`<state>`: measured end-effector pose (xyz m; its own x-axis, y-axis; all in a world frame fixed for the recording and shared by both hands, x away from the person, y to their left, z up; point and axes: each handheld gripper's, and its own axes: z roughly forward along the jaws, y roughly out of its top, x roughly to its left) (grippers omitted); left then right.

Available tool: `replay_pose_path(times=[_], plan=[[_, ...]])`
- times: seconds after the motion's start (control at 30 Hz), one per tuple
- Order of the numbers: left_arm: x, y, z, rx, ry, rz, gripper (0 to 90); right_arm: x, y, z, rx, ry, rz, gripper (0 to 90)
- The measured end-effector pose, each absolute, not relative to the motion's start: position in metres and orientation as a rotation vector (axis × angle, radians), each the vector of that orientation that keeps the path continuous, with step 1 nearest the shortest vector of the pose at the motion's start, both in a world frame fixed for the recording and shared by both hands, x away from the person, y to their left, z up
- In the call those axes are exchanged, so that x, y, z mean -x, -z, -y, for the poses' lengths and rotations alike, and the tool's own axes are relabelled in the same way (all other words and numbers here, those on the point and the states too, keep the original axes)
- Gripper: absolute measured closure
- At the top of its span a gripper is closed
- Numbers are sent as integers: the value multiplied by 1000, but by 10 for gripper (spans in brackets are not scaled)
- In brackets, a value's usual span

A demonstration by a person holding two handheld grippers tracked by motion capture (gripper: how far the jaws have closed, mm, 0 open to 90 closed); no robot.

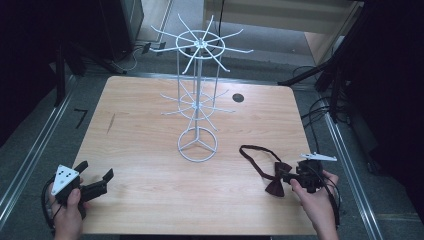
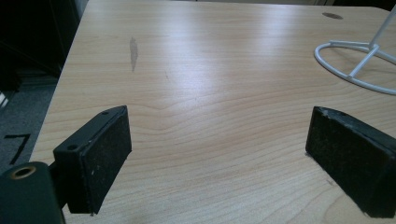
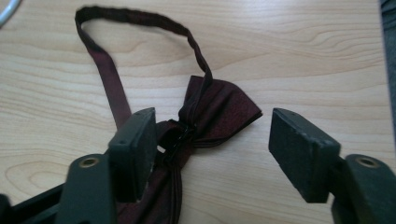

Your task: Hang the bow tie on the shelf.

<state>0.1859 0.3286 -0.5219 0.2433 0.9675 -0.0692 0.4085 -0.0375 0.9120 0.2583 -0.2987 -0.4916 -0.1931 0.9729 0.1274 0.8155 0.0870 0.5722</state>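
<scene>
Bow tie [image 1: 278, 176] flat right of rack [image 1: 198, 100], strap looping toward it, between right gripper [image 1: 291, 176] gaping, unclamped.

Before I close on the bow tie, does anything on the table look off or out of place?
Nothing is damaged or spilled. The bow tie lies flat with its strap looped loosely beyond it. The wire rack stands upright with bare hooks. The table has a dark smudge near its left edge.
</scene>
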Motion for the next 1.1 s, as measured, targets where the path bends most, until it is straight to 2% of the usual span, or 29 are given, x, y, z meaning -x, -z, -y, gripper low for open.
replay_pose_path(times=[0.17, 0.23, 0.3, 0.5, 0.9, 1.1], plan=[[-186, 522, -328, -1607, -773, -1312, 75, -267, 488, 289, -1791, -676, -2163, 380], [-186, 522, -328, -1605, -775, -1313, 75, -273, 482, 284, -1793, -621, -2196, 438], [-186, 522, -328, -1605, -774, -1312, 75, -276, 479, 281, -1846, -590, -2208, 454], [-186, 522, -328, -1608, -773, -1308, 75, -291, 478, 270, -1955, -524, -2255, 420], [-186, 522, -327, -1626, -779, -1293, 75, -298, 500, 269, -2086, -317, -2218, 490], [-187, 522, -327, -1623, -778, -1292, 75, -297, 504, 278, -2192, -263, -2219, 643]])
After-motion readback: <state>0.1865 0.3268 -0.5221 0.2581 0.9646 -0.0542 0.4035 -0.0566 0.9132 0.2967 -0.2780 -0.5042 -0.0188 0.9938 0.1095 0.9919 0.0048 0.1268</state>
